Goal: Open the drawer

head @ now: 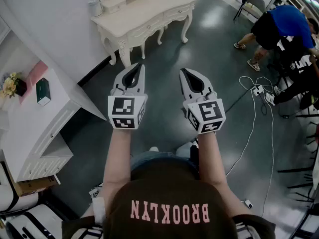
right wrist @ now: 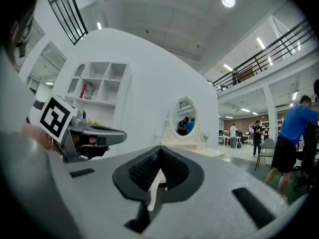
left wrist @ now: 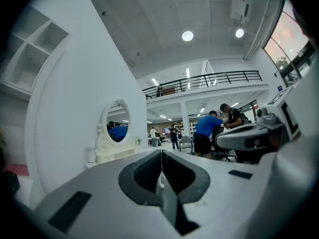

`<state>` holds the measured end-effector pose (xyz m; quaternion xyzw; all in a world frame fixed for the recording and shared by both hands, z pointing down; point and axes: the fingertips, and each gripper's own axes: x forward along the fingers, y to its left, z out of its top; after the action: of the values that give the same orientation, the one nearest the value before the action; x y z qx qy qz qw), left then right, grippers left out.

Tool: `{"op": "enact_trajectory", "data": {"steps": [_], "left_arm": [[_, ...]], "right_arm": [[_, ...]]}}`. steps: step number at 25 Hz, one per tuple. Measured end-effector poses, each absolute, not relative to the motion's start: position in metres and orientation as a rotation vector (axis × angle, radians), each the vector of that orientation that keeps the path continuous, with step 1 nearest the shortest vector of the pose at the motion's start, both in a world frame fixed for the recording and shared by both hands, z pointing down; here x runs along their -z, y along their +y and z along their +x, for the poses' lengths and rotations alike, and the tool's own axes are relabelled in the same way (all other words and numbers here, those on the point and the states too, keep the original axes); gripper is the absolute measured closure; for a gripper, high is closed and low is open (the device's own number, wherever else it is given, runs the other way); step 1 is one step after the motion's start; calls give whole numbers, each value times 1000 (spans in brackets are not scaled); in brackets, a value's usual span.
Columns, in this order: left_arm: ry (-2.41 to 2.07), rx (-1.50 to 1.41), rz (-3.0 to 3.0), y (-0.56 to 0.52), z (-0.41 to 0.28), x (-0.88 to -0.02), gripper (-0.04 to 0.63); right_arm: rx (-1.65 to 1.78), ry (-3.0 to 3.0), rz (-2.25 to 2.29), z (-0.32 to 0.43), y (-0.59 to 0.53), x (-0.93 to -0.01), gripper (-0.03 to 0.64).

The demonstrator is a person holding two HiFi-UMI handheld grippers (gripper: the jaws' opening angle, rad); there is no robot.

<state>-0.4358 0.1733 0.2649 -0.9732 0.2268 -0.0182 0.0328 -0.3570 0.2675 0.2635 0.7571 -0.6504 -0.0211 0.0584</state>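
A cream dressing table (head: 144, 15) with drawers (head: 151, 28) along its front stands against the white wall, ahead of both grippers. Its oval mirror (left wrist: 117, 125) shows in the left gripper view, and the table (right wrist: 192, 144) shows again in the right gripper view. My left gripper (head: 138, 65) is held level in the air above the dark floor, shut with nothing between its jaws. Beside it my right gripper (head: 184, 71) is also level, shut and empty. Both are well short of the table. In their own views the left gripper (left wrist: 161, 154) and right gripper (right wrist: 159, 152) have the jaws pressed together.
A low white cabinet (head: 30, 133) with drawers (head: 44, 164) stands at the left, bearing a green box (head: 43, 91) and flowers (head: 10, 84). A person in blue (head: 279, 26) bends over at the top right. White cables (head: 256, 113) trail across the floor on the right.
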Motion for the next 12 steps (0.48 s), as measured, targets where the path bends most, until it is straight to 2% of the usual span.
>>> {"op": "enact_trajectory", "data": {"steps": [12], "left_arm": [[723,56,-3056,148,-450,-281,589]], "right_arm": [[35,-1956,2242,-373,236,-270,620]]}}
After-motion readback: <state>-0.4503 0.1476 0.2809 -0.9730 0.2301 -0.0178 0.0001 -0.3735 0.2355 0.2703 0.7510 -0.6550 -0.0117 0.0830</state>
